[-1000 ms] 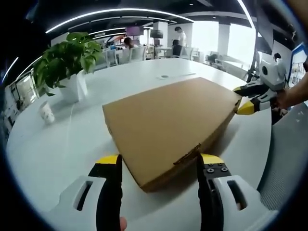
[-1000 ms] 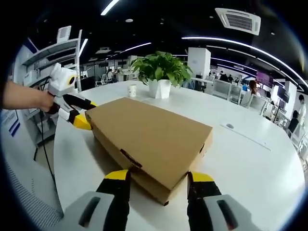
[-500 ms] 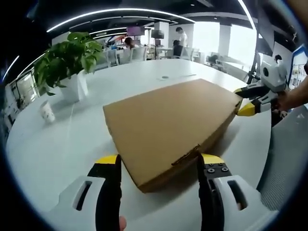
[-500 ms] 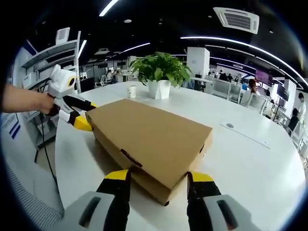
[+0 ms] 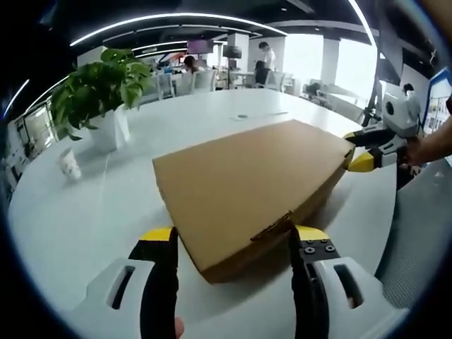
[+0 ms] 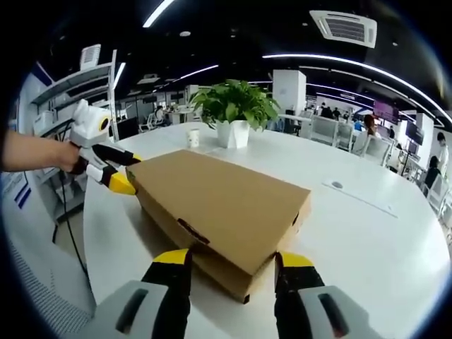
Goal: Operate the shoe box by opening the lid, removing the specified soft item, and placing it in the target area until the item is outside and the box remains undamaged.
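Observation:
A flat brown cardboard shoe box (image 5: 244,187) lies on the white table (image 5: 85,226) with its lid shut. One near corner of it sits between the jaws of my left gripper (image 5: 234,240), which is open. My right gripper (image 5: 364,150), held by a hand, stands at the box's far right corner. In the right gripper view the box (image 6: 222,205) reaches between the jaws of my right gripper (image 6: 233,261), also open. The left gripper (image 6: 116,171) stands at the box's left corner, with a hand (image 6: 39,152) behind it. The box's contents are hidden.
A potted plant (image 5: 99,85) (image 6: 236,106) in a white pot and a small paper cup (image 5: 68,164) (image 6: 193,136) stand on the table beyond the box. Chairs, desks and people are far behind. A grey chair back (image 5: 424,233) is by the table edge.
Both views have shifted slightly. The box and both grippers keep the same places relative to each other.

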`<state>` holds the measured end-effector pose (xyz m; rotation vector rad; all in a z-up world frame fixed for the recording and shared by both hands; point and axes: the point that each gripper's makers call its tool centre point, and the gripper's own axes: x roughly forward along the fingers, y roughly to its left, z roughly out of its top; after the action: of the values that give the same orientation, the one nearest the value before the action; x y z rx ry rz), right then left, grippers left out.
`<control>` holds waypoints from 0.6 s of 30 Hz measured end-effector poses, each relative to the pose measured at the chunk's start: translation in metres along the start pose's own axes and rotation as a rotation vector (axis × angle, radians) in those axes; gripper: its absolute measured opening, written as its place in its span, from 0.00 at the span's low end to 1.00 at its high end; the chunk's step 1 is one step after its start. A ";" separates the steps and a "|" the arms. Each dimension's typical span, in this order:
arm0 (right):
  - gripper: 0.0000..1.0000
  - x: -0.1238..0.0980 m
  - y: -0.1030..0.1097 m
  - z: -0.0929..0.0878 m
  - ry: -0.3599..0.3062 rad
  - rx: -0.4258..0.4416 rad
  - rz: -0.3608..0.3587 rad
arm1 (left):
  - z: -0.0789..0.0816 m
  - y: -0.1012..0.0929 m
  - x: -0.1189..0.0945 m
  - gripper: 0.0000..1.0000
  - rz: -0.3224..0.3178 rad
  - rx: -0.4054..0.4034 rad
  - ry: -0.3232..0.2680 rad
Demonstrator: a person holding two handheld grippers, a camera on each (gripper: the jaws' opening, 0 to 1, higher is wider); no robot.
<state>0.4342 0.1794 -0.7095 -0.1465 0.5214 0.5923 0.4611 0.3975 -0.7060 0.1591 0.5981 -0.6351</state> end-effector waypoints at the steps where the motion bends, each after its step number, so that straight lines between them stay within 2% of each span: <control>1: 0.43 -0.001 0.000 0.001 -0.003 0.003 0.001 | 0.000 0.000 0.000 0.64 0.000 0.000 0.000; 18: 0.43 -0.008 0.001 0.012 -0.027 0.036 0.007 | 0.008 -0.001 -0.005 0.65 -0.004 0.002 -0.007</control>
<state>0.4329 0.1793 -0.6948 -0.1025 0.5062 0.5902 0.4612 0.3972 -0.6966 0.1576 0.5912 -0.6401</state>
